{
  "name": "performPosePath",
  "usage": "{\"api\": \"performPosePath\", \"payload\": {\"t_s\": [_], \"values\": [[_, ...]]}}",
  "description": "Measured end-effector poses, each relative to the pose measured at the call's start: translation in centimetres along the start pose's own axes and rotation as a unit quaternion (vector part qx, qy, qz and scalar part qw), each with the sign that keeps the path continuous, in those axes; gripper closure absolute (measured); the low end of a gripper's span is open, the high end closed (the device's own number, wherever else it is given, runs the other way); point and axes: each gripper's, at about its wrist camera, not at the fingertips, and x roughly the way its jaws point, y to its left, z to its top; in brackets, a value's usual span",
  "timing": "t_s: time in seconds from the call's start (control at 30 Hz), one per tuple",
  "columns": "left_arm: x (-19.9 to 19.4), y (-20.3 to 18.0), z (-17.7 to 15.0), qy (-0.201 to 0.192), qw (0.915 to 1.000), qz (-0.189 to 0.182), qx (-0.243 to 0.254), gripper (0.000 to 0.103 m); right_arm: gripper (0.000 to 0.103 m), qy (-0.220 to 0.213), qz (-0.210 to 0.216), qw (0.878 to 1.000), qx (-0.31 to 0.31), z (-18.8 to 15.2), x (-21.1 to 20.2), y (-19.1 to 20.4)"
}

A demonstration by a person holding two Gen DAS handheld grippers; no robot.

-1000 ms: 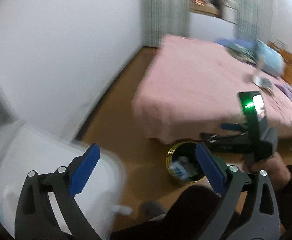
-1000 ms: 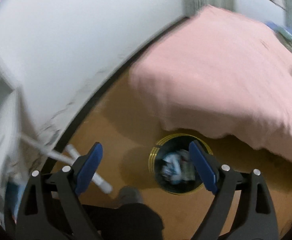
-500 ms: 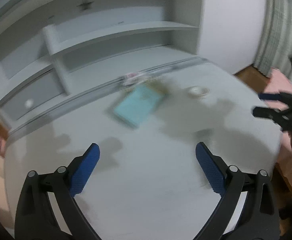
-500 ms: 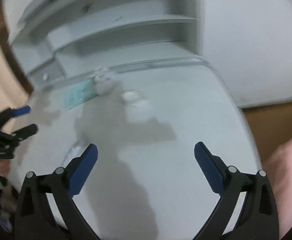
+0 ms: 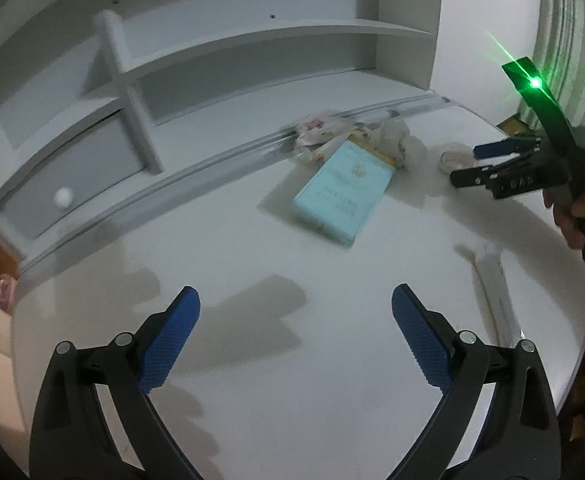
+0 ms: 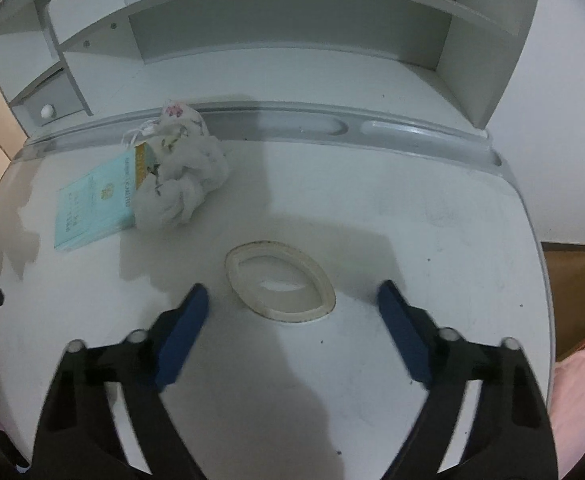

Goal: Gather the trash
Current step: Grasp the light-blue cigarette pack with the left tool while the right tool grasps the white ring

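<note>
A crumpled white tissue wad [image 6: 182,184] and a small floral plastic wrapper [image 6: 174,120] lie on the white desk [image 6: 412,216], next to a light blue booklet [image 6: 96,204]. A white tape ring [image 6: 280,276] lies just ahead of my right gripper [image 6: 292,300], which is open and empty above the desk. My left gripper [image 5: 296,304] is open and empty over the near desk; the booklet [image 5: 344,184], the wrapper [image 5: 316,136] and the tissue [image 5: 392,136] lie ahead of it. The right gripper [image 5: 480,162] shows at the right of the left wrist view, beside the tape ring [image 5: 454,158].
White shelves [image 6: 292,32] and a small drawer with a round knob [image 5: 63,197] stand behind the desk. A groove [image 6: 332,126] runs along the desk's back. A white strip [image 5: 496,280] lies near the desk's right edge. Brown floor [image 6: 576,296] is at right.
Both grippers have swung from the floor, bin and pink bed onto the white desk, then moved closer to the booklet, tissue and tape ring. Both stay open.
</note>
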Motion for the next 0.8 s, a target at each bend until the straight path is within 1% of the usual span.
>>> {"api": "performPosePath", "payload": {"t_s": [0.03,0.07,0.13,0.2,0.3,0.33,0.4,0.47,0.5,0.53,0.6,0.63,0.67,0.73,0.77,0.8], "values": [[0.7,-0.1,0.6,0.002,1.0,-0.009,0.0,0.009,0.033,-0.002,0.001,1.0,0.0,0.0,-0.1,0.0],[1.4,-0.3,1.2,0.004,0.9999,-0.014,0.001,0.009,0.053,-0.005,0.002,1.0,0.0,0.1,-0.2,0.0],[2.7,-0.9,2.3,0.002,0.9998,-0.02,0.007,0.009,0.054,-0.006,0.008,1.0,0.007,0.3,-0.5,0.1],[4.2,-1.7,3.4,0.006,0.9995,-0.014,0.027,0.009,0.054,-0.011,0.009,1.0,0.009,-0.1,-1.1,0.5],[5.5,-2.8,4.5,0.006,0.9981,-0.017,0.06,0.009,0.054,-0.017,0.02,1.0,0.009,-1.0,-2.4,1.0],[5.9,-3.0,4.7,0.006,0.9976,-0.009,0.068,0.009,0.054,-0.019,0.022,1.0,0.009,-1.4,-2.9,1.1],[6.9,-3.4,5.2,0.013,0.9966,-0.005,0.081,0.009,0.054,-0.024,0.028,0.999,0.012,-2.1,-4.1,1.3],[7.7,-3.6,5.5,0.015,0.9961,0.004,0.087,0.009,0.054,-0.029,0.033,0.999,0.013,-3.0,-5.1,1.4],[8.2,-3.6,5.5,0.022,0.9959,0.008,0.087,0.01,0.054,-0.03,0.032,0.999,0.014,-3.3,-5.4,1.4],[8.3,-3.6,5.6,0.02,0.9963,0.004,0.084,0.01,0.054,-0.031,0.032,0.999,0.015,-3.7,-5.8,1.3],[8.4,-3.5,5.7,0.013,0.9968,0.001,0.079,0.021,0.054,-0.03,0.04,0.998,0.027,-4.6,-6.6,0.9],[8.3,-3.6,5.8,0.014,0.9967,-0.006,0.079,0.035,0.054,-0.028,0.042,0.998,0.031,-4.9,-6.8,0.7],[8.2,-3.8,5.8,0.018,0.9966,-0.011,0.079,0.037,0.054,-0.027,0.042,0.998,0.035,-5.4,-7.2,0.5],[7.8,-4.0,5.7,0.017,0.9968,0.002,0.078,0.042,0.054,-0.034,0.034,0.998,0.04,-6.4,-8.4,-0.1],[7.3,-4.1,5.7,0.016,0.9969,0.012,0.076,0.043,0.054,-0.036,0.033,0.998,0.044,-6.8,-8.9,-0.4],[6.7,-4.1,5.6,0.013,0.9974,0.014,0.069,0.044,0.054,-0.042,0.031,0.997,0.051,-7.4,-9.8,-0.9]]}}
